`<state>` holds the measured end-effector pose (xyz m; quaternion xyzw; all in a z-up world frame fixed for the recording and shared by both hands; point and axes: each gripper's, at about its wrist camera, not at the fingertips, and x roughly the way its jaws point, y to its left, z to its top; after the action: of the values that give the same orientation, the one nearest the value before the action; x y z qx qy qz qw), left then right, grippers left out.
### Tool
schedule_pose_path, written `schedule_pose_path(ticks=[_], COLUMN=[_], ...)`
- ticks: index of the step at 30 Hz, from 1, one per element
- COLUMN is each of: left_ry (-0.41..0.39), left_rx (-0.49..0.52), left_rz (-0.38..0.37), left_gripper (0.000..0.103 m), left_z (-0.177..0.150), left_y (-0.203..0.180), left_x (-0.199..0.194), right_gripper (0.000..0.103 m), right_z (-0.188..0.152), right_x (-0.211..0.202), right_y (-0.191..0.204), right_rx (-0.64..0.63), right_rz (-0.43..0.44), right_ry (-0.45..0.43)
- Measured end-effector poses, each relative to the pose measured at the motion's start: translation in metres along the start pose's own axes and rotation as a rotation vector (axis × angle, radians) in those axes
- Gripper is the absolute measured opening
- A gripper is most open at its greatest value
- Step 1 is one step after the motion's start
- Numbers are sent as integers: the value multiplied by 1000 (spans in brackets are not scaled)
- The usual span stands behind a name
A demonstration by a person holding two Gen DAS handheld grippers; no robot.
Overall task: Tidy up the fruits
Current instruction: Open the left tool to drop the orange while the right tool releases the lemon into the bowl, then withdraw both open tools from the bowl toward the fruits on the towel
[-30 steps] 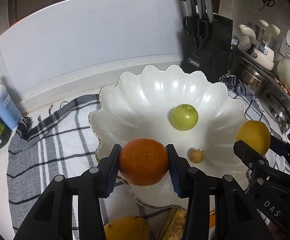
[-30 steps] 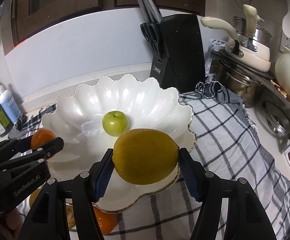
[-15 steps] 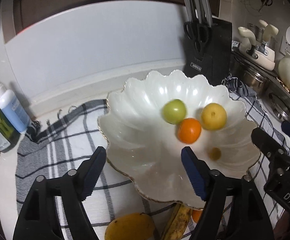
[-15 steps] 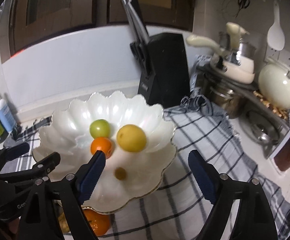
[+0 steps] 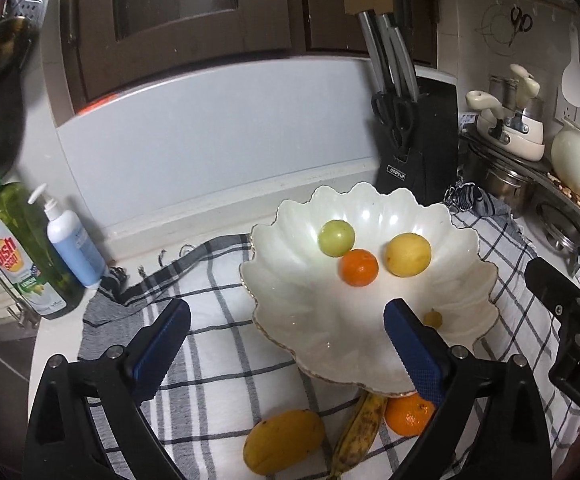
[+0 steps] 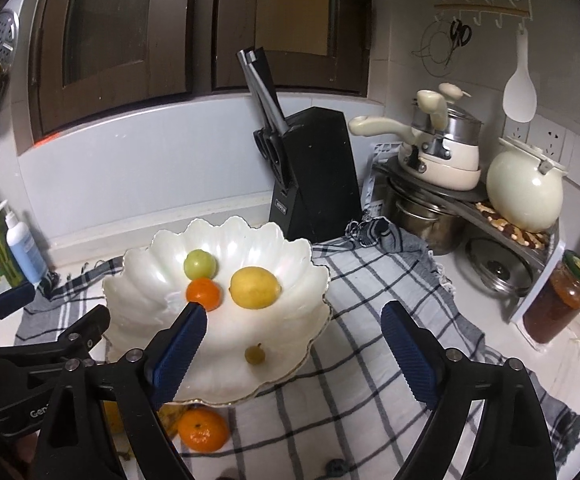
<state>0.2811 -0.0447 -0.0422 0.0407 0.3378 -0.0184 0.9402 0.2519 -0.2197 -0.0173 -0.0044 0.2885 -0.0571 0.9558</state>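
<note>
Both fruits have left our jaws since a second ago — the orange (image 5: 358, 267) and the lemon (image 5: 407, 255) now lie in the white scalloped bowl (image 5: 290, 216), and both grippers have drawn up and back from it.

Nearest, on the checked cloth (image 5: 218, 360): a mango (image 5: 284, 441), a spotted banana (image 5: 355, 432) and a second orange (image 5: 407, 416), all just beside the bowl's near rim and not yet gathered.

Left gripper (image 5: 286, 350): jaws opening, nothing between the blue pads. Right gripper (image 6: 293, 350): jaws opening likewise, empty; only the bowl and cloth show in the gap.

Bowl, mid-scene: one small yellowish fruit (image 6: 254, 354) near the front; farther in, the orange touching a green apple (image 5: 336, 237), with the lemon just to their right.

Far items: dish soap bottle (image 5: 22, 248) and pump bottle (image 5: 72, 240) at far left; knife block (image 6: 313, 176) behind the bowl; stacked pots (image 6: 441, 168) and a cream kettle (image 6: 523, 196) on a rack at far right; a jar (image 6: 561, 300) to the right.

Step in hand, as we judge it: release complete, withdrawal from the bowl. Three fruits remain outside. Next we would lower toward the near rim — the left gripper sits closest to the mango, the right to the loose orange — and close gently, the banana needing a grip across its width.
</note>
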Motion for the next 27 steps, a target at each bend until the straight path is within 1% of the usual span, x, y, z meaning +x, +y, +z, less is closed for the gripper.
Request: schedule_pose_path(ticks=[2, 6, 15, 22, 27], left_ry=[-6, -27, -47, -44, -48], left_rx=[-6, -7, -19, -22, -19], left_rz=[2, 10, 18, 9, 16], left_gripper=[103, 103, 103, 103, 103], left_z=[-1, -3, -7, -13, -19], left_y=[1, 2, 6, 6, 2], left_x=[-7, -19, -37, -44, -47], right_gripper=[90, 90, 90, 90, 90], right_z=[0, 0, 0, -4, -11], right_x=[-5, -13, -30, -36, -40], right_y=[-1, -4, -3, -6, -8], right_rx=[6, 17, 11, 15, 17], right_rz=[-1, -10, -26, -31, -33], right_ry=[-2, -6, -26, -27, -22])
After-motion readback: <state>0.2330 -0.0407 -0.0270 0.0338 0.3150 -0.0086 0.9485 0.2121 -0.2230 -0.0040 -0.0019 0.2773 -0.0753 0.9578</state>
